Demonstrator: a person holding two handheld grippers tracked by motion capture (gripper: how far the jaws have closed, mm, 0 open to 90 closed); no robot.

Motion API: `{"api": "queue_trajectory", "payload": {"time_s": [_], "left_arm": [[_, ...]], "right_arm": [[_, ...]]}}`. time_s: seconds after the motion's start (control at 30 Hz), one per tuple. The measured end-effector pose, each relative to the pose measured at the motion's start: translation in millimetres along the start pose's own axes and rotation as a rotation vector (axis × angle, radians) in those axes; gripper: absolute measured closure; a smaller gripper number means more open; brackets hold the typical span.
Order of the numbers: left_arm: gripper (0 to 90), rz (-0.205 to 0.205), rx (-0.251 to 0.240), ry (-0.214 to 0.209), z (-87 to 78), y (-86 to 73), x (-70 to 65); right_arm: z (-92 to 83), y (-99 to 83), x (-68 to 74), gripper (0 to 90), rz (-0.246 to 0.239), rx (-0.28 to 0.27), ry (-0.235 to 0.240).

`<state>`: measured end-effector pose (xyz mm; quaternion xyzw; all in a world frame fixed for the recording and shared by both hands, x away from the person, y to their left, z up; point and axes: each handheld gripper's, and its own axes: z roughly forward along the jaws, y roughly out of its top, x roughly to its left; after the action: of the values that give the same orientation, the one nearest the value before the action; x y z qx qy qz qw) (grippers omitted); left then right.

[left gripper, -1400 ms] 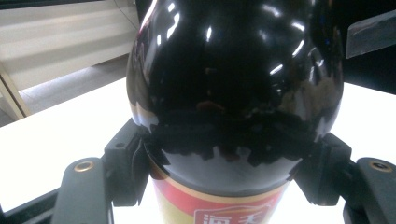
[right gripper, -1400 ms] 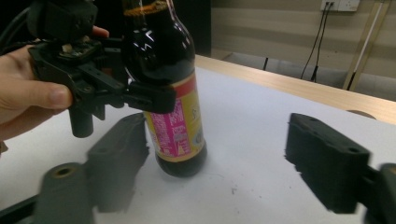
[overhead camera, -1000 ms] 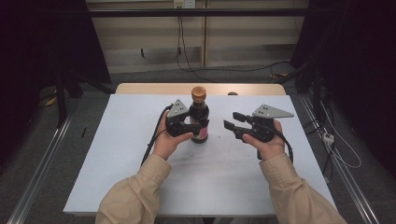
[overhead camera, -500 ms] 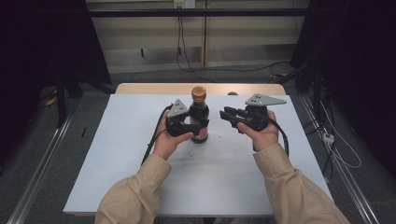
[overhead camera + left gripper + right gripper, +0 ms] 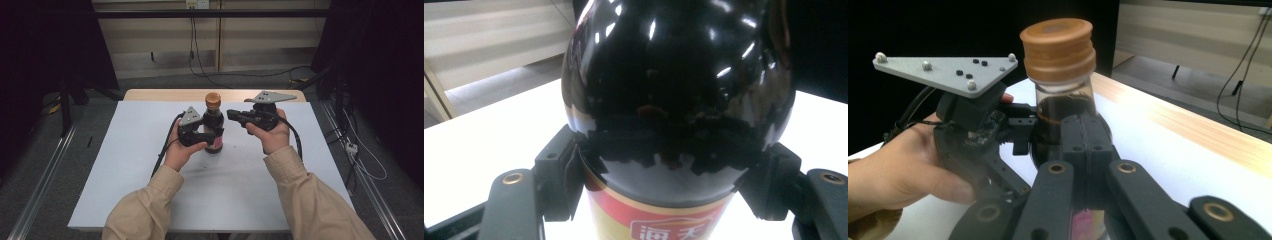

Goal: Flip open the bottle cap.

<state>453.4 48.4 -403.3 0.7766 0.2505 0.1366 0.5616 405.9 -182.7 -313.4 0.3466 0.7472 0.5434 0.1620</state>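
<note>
A dark sauce bottle (image 5: 213,127) with an orange-brown cap (image 5: 212,98) stands upright on the white table (image 5: 125,170). My left gripper (image 5: 210,139) is shut on the bottle's body just above the red and yellow label. In the left gripper view the glossy black bottle (image 5: 674,75) sits between both jaws, whose pads (image 5: 566,175) press its sides. My right gripper (image 5: 231,115) is held to the right of the bottle's neck, pointing left at it. In the right gripper view its jaws are together, tips (image 5: 1087,135) just below the cap (image 5: 1058,47), with nothing between them.
A wooden strip (image 5: 165,94) runs along the table's far edge. Cables (image 5: 192,55) trail on the floor behind. Metal rails (image 5: 45,175) flank the table on both sides. Dark stands rise at the far left and right.
My right gripper has moved left and up, from well right of the bottle to close beside its neck. The left gripper and the bottle have stayed put.
</note>
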Motion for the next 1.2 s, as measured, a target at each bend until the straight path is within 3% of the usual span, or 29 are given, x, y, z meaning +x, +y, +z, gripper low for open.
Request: {"api": "queue_trajectory", "payload": {"time_s": [0.2,0.53,1.2], "left_arm": [[29.8,0.002,0.002,-0.001,-0.1,0.1,-0.1],[30.0,0.001,0.013,0.006,0.4,2.0,-2.2],[30.6,-0.002,0.02,0.008,0.2,2.3,-1.6]], "right_arm": [[6.4,11.5,4.6,90.0,-0.019,-0.005,0.011],[7.1,27.2,4.9,90.0,-0.035,0.005,-0.012],[12.0,34.7,4.6,90.0,-0.068,0.023,-0.025]]}}
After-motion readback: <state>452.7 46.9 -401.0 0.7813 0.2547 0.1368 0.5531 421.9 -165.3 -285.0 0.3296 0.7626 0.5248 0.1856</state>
